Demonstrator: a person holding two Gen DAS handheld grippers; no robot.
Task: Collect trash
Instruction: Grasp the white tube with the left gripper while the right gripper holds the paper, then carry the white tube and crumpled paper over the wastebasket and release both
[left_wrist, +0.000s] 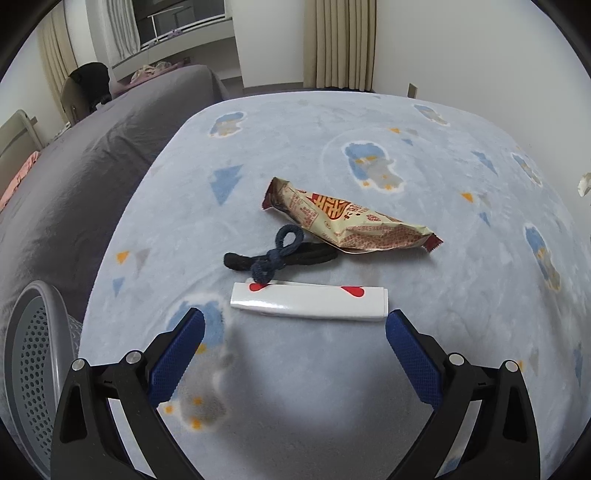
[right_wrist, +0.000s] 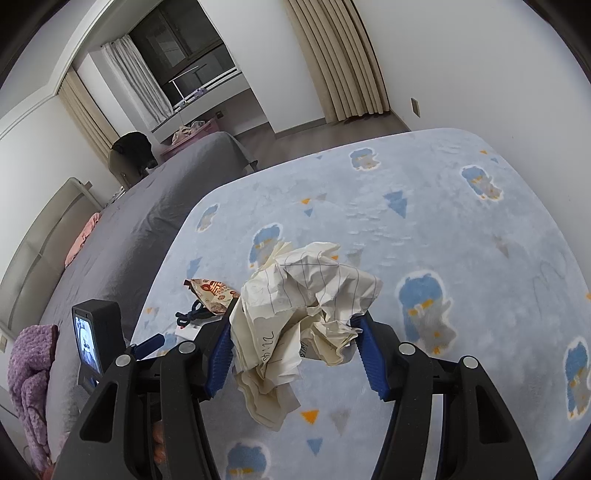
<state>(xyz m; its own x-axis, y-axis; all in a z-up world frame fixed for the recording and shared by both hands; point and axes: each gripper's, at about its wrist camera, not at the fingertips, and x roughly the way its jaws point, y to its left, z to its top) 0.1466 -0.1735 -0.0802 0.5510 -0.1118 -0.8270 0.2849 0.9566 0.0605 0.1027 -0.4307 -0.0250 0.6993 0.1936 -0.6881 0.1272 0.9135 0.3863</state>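
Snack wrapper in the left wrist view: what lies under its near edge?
The black hair tie runs under the snack wrapper; its right end is hidden there. A dark blue hair tie is looped around the black one. Anything else beneath is covered.

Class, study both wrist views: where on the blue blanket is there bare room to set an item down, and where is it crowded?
Free: the far stretch of the blue blanket beyond the snack wrapper, and the near strip between the white packet and the left gripper. Crowded: the middle, where wrapper, hair ties and packet cluster.
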